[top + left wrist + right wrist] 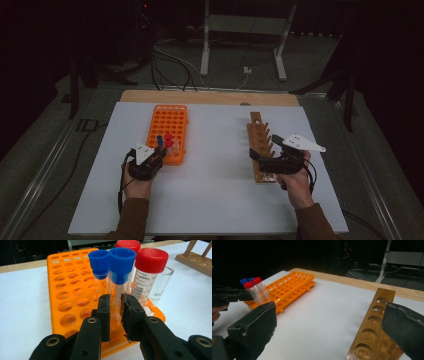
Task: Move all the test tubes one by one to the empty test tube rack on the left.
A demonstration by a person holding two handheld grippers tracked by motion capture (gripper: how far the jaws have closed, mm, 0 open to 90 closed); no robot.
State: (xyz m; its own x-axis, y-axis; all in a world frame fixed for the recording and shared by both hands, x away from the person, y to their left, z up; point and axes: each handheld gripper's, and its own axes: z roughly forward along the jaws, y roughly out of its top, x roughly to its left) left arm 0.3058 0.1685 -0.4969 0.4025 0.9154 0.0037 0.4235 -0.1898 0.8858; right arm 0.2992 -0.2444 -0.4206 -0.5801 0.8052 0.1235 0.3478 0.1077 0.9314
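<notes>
Here the left tool (116, 315) is clamped on a blue-capped tube (119, 285) standing at the near right corner of the orange rack (67, 302). If lifted askew, the crowded neighbouring tubes (147, 280) could be tipped. The right tool (329, 332), jaws apart, waits by the wooden rack (374, 327), right on the worktop (215, 190).

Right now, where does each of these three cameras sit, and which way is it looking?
High view: above the table's near edge, looking forward and down; forearms, left gripper, right gripper.
Left gripper view: rides that gripper, facing the blue-capped tube clamped in its jaws.
Right gripper view: between open jaws, facing the wooden rack.
Shared by all three views: orange rack.
</notes>
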